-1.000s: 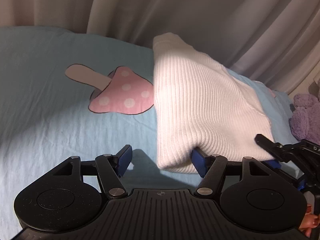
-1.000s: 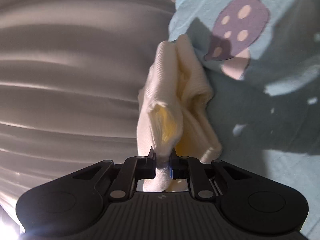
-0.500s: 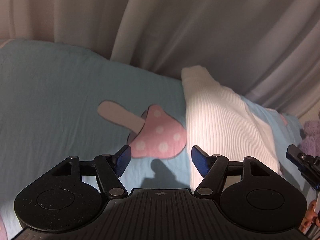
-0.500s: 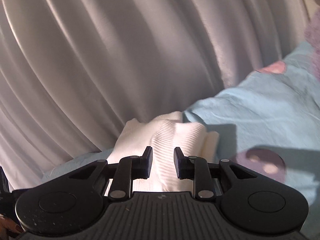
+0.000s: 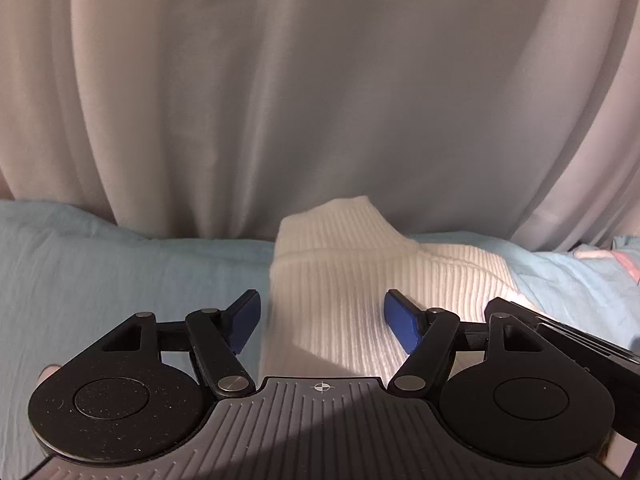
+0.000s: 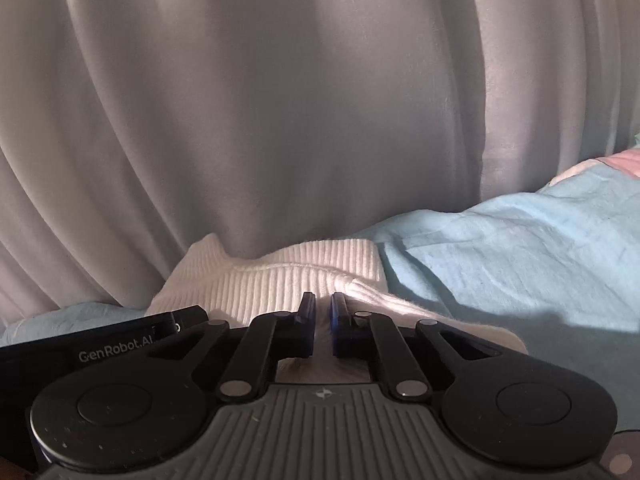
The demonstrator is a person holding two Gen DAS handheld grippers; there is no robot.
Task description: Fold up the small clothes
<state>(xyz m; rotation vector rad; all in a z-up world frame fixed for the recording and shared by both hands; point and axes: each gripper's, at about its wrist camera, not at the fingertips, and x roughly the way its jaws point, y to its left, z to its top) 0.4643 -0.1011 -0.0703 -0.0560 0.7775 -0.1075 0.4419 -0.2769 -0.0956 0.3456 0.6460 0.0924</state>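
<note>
With the white knit garment lying folded on the bed ahead of both, the left gripper is hanging wide open and empty while the right gripper is sitting closed on nothing, its jaws having just been closing.

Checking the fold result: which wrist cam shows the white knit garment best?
Left wrist. The white knit garment lies unobstructed between the open left gripper, its ribbing and folded top edge clear. In the right wrist view, the shut right gripper and the other gripper's body cover its near part.
</note>
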